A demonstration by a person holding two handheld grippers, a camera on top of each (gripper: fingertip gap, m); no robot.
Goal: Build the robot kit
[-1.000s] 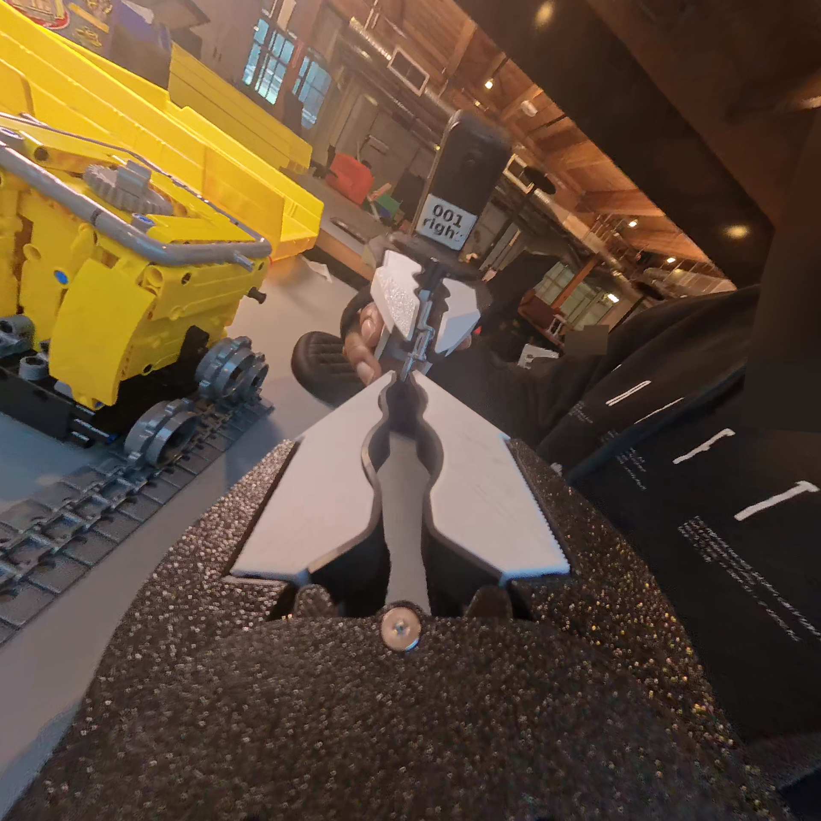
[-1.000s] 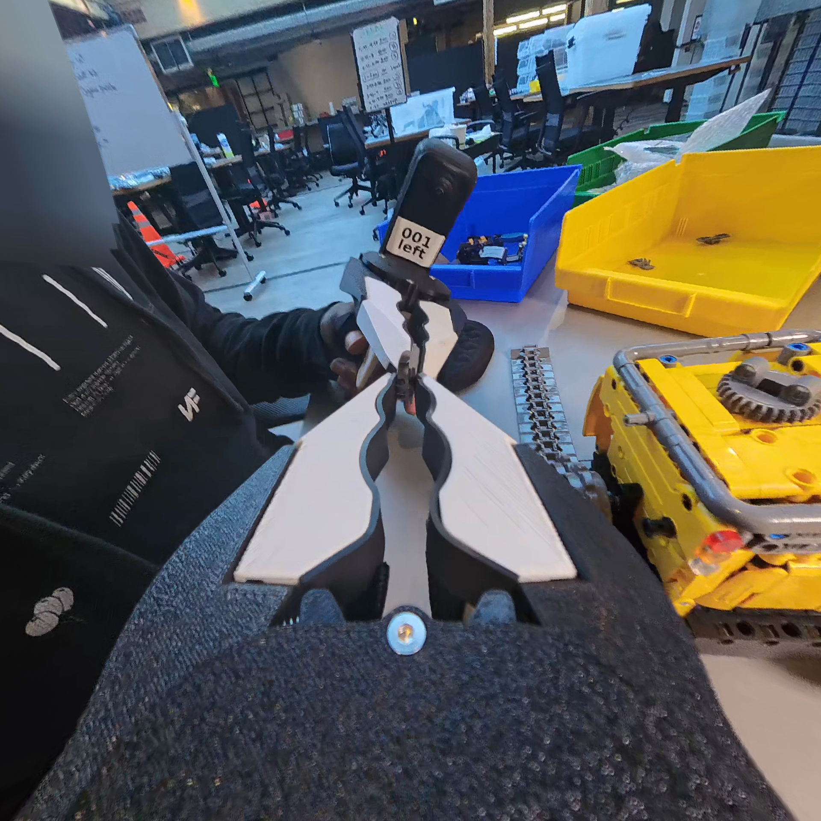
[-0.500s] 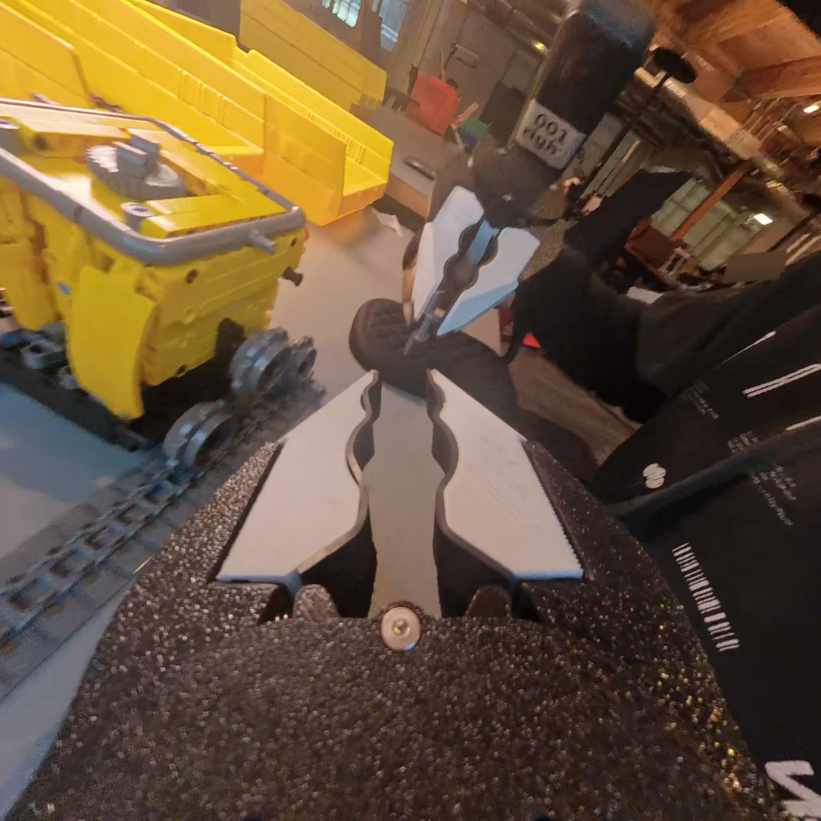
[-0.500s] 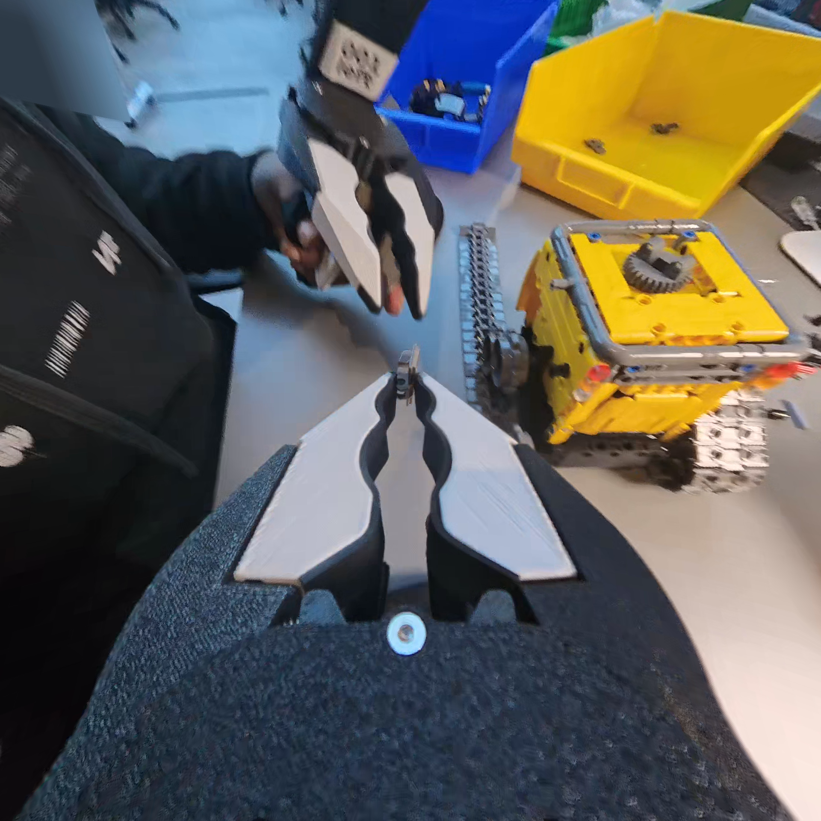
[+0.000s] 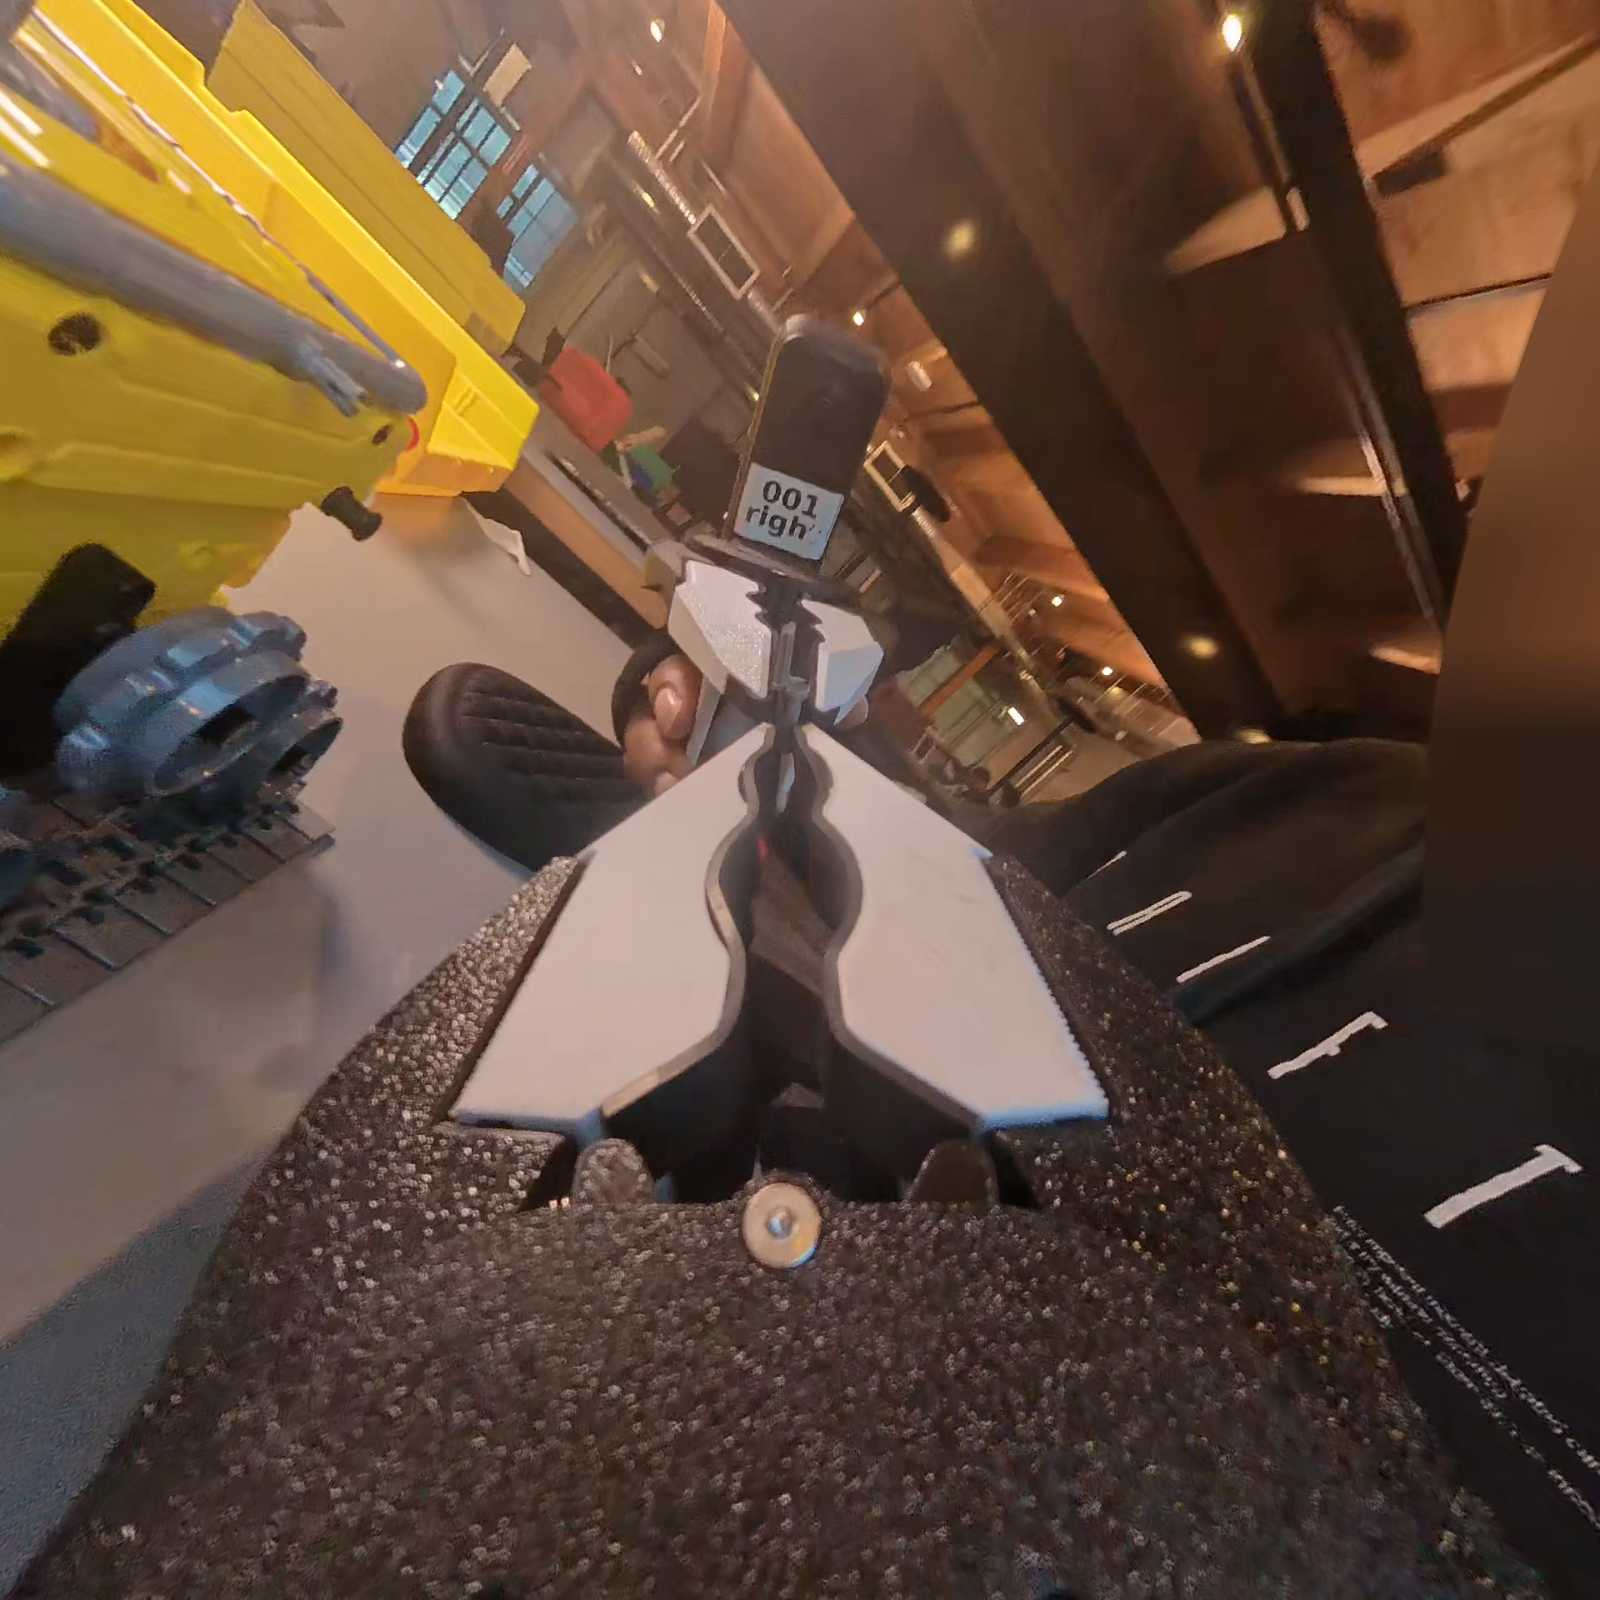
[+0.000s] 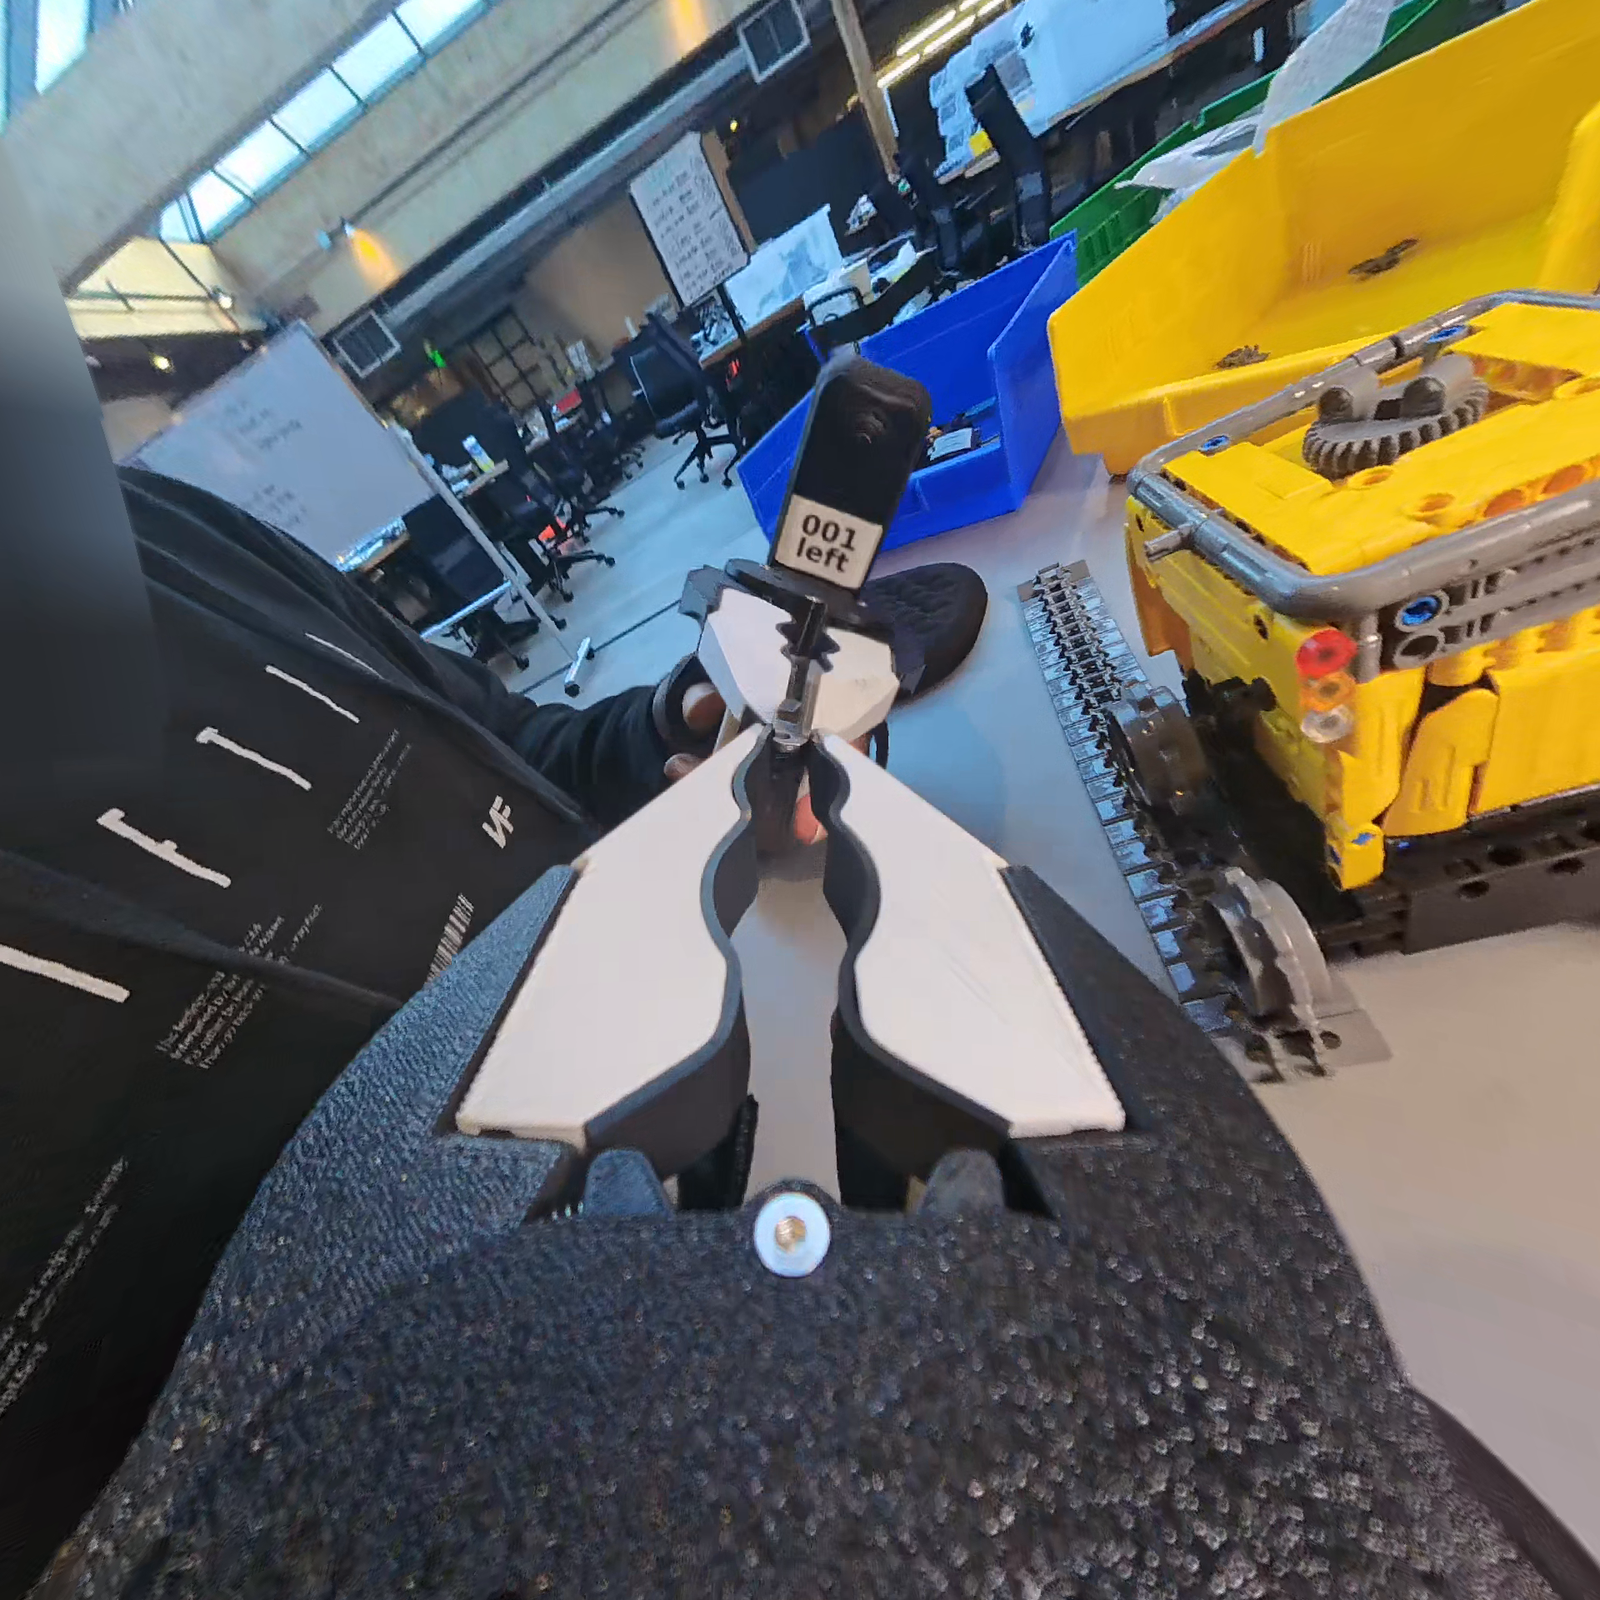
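Near: my left tool (image 5: 777,743) and right tool (image 6: 790,743) faced tip to tip above the bench (image 6: 996,779), both pinched shut on one small grey pin (image 6: 794,712). Beyond stood the yellow tracked model (image 6: 1385,606), then a yellow bin (image 6: 1299,260).

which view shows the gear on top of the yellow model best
The right wrist view: the dark gear sits in plain sight on the yellow tracked model, teeth visible. The left wrist view looks at the model from low beside it and shows only its side, grey rail and track wheels, not the gear.
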